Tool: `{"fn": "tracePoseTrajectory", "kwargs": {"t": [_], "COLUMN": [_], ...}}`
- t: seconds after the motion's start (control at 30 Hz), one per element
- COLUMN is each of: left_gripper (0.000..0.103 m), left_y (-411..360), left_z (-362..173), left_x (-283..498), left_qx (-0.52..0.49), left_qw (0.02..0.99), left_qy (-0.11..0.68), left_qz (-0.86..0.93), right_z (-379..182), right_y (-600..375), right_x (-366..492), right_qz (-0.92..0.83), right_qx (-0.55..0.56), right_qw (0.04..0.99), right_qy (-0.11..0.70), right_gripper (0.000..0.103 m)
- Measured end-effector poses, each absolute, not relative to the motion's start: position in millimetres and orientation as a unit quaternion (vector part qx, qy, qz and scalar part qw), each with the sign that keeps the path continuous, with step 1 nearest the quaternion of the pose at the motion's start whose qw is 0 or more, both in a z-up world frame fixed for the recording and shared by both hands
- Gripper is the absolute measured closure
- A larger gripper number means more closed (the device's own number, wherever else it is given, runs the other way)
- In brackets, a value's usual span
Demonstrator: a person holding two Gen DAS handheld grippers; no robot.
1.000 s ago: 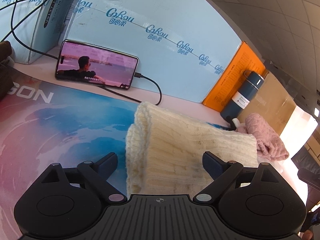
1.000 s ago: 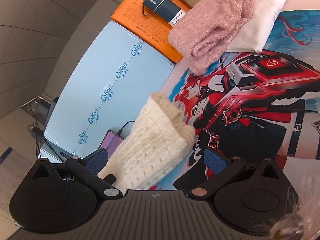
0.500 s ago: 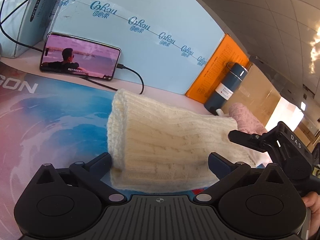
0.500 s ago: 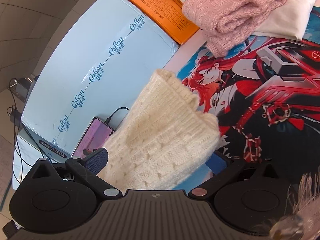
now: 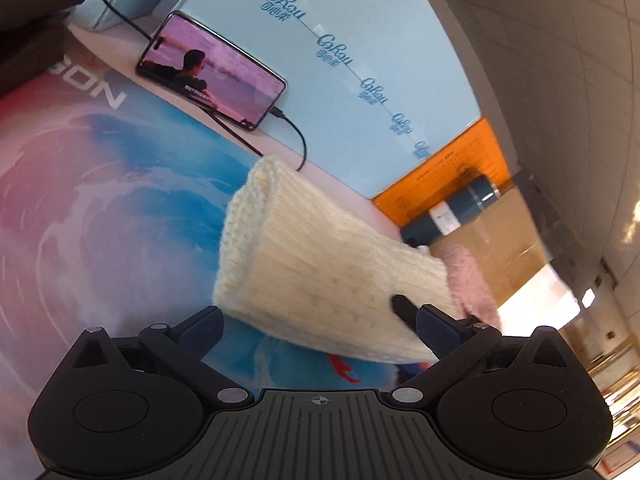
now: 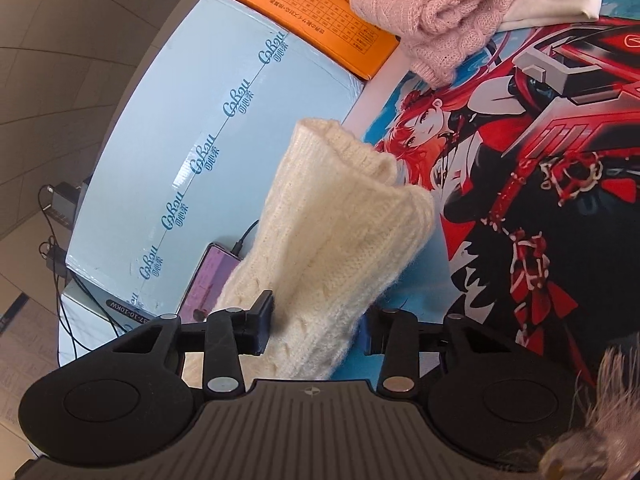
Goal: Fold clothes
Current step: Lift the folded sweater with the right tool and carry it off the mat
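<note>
A folded cream knit garment (image 5: 320,256) hangs partly raised over the printed desk mat (image 5: 100,200), with a shadow under its near end. My right gripper (image 6: 316,324) is closing, and its pads press both sides of the cream knit (image 6: 340,232) at its near end. One black finger of the right gripper (image 5: 402,308) shows against the knit in the left wrist view. My left gripper (image 5: 320,320) stands wide open just in front of the knit's lower edge, its fingers not touching the knit.
A pink knit (image 6: 440,4) lies on a white folded cloth (image 6: 560,0) at the mat's far end. Along the back stand a pale blue box (image 5: 340,60), an orange box (image 5: 448,176), a dark bottle (image 5: 448,216) and a charging phone (image 5: 212,72).
The right gripper's jaws have come together from wide open onto the cream knit's near end. The left wrist view has rolled and shifted, and the knit now sits raised off the mat.
</note>
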State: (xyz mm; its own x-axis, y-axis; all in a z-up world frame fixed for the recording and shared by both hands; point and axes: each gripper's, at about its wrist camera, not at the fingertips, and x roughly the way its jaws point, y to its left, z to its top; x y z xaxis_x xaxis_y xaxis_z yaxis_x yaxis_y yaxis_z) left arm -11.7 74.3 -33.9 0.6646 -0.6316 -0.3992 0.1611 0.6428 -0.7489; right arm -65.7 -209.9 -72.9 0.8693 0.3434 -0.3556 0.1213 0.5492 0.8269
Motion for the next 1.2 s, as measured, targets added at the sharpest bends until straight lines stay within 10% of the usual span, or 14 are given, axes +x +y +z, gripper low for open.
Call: {"fn": "tracePoseTrajectory", "kwargs": {"t": [0.67, 0.7, 0.77, 0.83, 1.2], "left_gripper": [0.003, 0.007, 0.051, 0.065, 0.071], "left_y": [61, 59, 60, 63, 109], "left_z": [-42, -43, -49, -56, -28], "left_x": [-8, -8, -7, -6, -48], "left_qx": [-0.385, -0.380, -0.382, -0.390, -0.395], "left_qw": [0.858, 0.861, 0.859, 0.850, 0.874], "left_qy": [0.290, 0.290, 0.295, 0.304, 0.182], "left_qz": [-0.178, -0.173, -0.172, -0.183, -0.214], "right_z": [-78, -77, -75, -73, -47], "right_y": [-207, -208, -211, -213, -190], "right_x": [-126, -129, -137, -144, -138], "right_qz": [0.188, 0.190, 0.191, 0.184, 0.275], "right_qx": [0.552, 0.550, 0.543, 0.529, 0.488], "right_qw": [0.771, 0.772, 0.777, 0.788, 0.795], "right_qy": [0.256, 0.255, 0.255, 0.257, 0.234], "right_gripper": [0.076, 0.077, 0.077, 0.077, 0.077]}}
